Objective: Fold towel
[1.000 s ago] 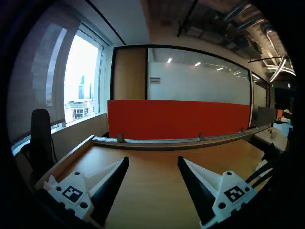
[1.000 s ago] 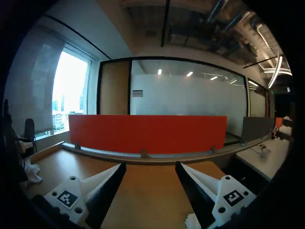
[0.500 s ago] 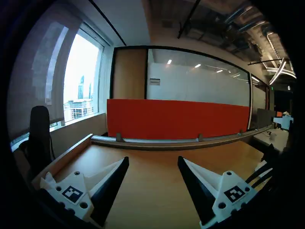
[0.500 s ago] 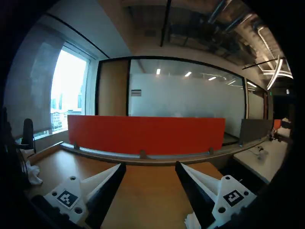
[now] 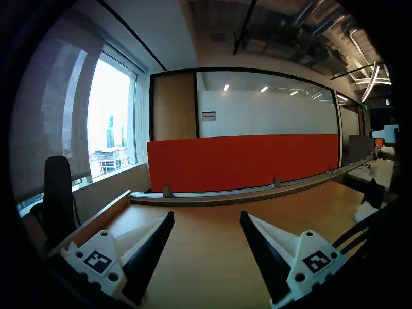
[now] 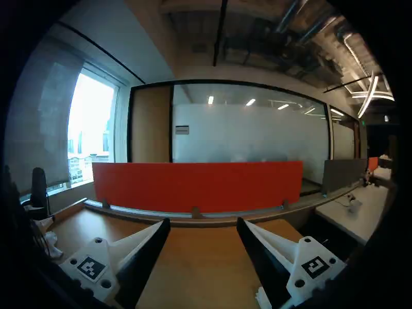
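In the left gripper view my left gripper (image 5: 205, 219) is open above the bare wooden desk (image 5: 206, 257), with nothing between its white, black-edged fingers (image 5: 149, 242). A white crumpled cloth (image 5: 366, 210), apparently the towel, lies at the far right edge of that view. In the right gripper view my right gripper (image 6: 202, 224) is open too, over the same desk (image 6: 201, 268), and its fingers hold nothing. A small white bit of cloth (image 6: 261, 298) peeks out low beside its right finger (image 6: 278, 257). More white cloth (image 6: 50, 241) shows at the far left.
A red divider panel (image 5: 242, 160) on a metal rail (image 5: 232, 194) closes the far edge of the desk. A black chair (image 5: 57, 195) stands at the left by the window. A neighbouring white desk (image 6: 355, 216) lies to the right.
Both views have shifted slightly, with the right gripper's camera tilting up a little. Both grippers stay open and hold nothing.
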`<state>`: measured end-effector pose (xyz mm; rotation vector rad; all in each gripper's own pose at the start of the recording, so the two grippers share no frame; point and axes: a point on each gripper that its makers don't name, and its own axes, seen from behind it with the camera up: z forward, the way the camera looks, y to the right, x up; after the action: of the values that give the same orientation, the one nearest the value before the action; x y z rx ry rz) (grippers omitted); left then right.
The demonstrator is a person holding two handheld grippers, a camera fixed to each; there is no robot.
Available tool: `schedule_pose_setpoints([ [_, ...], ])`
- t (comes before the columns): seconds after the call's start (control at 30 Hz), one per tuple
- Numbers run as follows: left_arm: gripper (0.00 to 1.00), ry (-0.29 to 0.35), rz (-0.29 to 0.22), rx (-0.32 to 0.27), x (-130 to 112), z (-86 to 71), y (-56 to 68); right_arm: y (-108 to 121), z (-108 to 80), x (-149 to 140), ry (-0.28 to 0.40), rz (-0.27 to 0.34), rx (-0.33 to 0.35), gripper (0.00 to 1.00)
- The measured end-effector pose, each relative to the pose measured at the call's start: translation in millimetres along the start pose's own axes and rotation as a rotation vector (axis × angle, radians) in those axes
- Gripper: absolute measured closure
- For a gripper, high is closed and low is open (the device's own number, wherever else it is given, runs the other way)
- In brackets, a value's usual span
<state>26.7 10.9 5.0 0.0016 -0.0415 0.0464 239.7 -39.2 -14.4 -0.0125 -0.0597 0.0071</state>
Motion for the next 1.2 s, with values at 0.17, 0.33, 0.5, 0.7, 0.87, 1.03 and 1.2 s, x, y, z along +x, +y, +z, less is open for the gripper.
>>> schedule_pose_setpoints([
  [0.17,0.05,0.021,0.000,0.002,-13.8,0.1,-1.1,0.9,-2.0,-1.7,0.009,0.003,-0.010,0.00],
  [0.33,0.06,0.029,-0.003,0.000,-35.8,0.7,1.1,5.2,-2.5,-7.4,0.033,0.010,-0.026,0.00],
  [0.5,0.06,0.038,-0.002,0.000,-57.4,1.4,3.9,5.8,-1.8,-18.9,0.049,0.003,-0.034,0.00],
  [0.7,0.06,0.056,-0.007,-0.005,-80.1,3.1,6.3,3.3,-1.8,-35.2,0.066,-0.005,-0.032,0.00],
  [0.87,0.05,0.061,-0.009,-0.003,-98.6,5.0,7.3,5.4,-2.6,-48.1,0.076,-0.017,-0.037,0.00],
  [1.03,0.06,0.065,-0.026,0.006,-113.1,7.7,4.3,9.1,-2.3,-55.7,0.079,-0.024,-0.045,0.00],
  [1.2,0.06,0.066,-0.034,0.013,-122.9,8.8,1.7,11.3,-0.6,-62.4,0.079,-0.026,-0.045,0.00],
])
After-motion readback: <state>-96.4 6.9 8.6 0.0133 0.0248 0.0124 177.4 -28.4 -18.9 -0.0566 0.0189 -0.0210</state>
